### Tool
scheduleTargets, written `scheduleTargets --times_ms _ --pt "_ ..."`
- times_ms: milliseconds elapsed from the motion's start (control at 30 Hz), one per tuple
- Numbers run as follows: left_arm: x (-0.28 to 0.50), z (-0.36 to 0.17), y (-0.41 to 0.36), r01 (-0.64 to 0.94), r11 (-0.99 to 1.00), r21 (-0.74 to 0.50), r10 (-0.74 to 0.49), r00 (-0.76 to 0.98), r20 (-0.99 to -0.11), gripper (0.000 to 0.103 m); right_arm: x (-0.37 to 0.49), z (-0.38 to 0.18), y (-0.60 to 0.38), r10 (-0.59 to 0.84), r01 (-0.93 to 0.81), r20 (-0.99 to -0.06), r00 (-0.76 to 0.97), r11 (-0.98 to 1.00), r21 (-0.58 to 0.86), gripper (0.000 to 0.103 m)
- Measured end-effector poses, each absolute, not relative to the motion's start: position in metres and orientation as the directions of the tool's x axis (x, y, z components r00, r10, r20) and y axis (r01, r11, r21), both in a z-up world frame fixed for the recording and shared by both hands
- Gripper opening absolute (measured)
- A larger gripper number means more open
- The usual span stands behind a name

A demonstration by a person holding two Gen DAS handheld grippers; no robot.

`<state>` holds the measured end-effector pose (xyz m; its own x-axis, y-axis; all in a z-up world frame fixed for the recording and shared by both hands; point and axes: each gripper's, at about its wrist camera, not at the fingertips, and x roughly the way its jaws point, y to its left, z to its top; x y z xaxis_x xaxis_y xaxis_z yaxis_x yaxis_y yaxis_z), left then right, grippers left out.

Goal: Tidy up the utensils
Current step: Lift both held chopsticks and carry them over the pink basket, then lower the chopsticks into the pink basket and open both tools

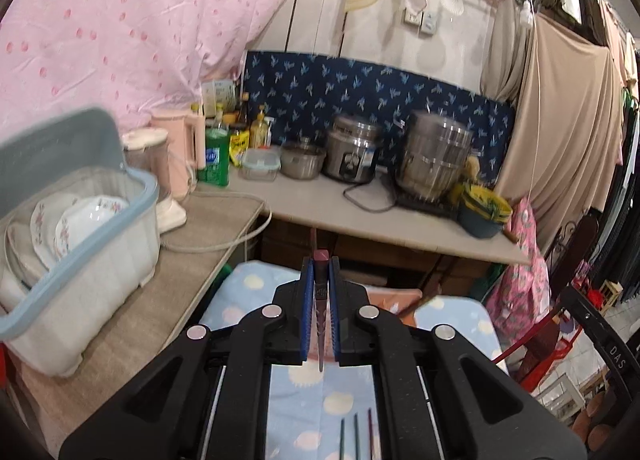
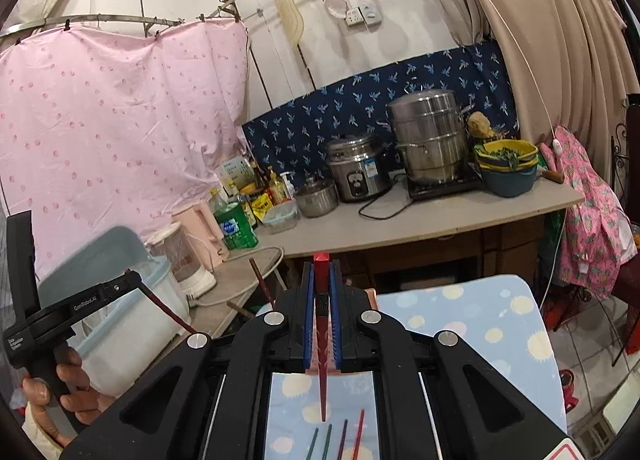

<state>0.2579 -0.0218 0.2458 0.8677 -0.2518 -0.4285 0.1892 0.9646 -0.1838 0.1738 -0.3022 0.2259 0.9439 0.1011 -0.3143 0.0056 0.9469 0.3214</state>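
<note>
Each gripper carried one chopstick, probably so that the pair could go together toward the bin (image 1: 100,227) on the counter. The left gripper (image 1: 321,300) was closed on a dark chopstick (image 1: 321,324). The right gripper (image 2: 321,300) was closed on a red chopstick (image 2: 322,340). More chopsticks (image 2: 340,438) lay on the dotted cloth (image 2: 480,324) below.

We hold our left gripper (image 1: 321,272) aimed slightly downward, its blue pads (image 1: 307,300) pinched together on a thin stick. Our right gripper (image 2: 321,272) points much the same way, clamped just as tightly, while our left hand (image 2: 56,388) wraps its gripper's black handle
</note>
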Motion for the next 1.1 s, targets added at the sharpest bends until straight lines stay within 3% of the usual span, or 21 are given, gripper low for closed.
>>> scheduleTargets --times_ms 400,1100 --pt "0.324 0.290 -0.050 0.172 0.966 -0.191 -0.229 0.916 -0.330 0.007 0.267 0.276 -0.310 0.101 -0.017 -0.231 0.968 0.939 0.343 0.008" --pt "0.396 0.206 -0.083 0.150 0.973 -0.173 -0.216 0.850 -0.480 0.007 0.353 0.190 -0.312 0.126 0.006 -0.388 0.913 0.947 0.321 0.009"
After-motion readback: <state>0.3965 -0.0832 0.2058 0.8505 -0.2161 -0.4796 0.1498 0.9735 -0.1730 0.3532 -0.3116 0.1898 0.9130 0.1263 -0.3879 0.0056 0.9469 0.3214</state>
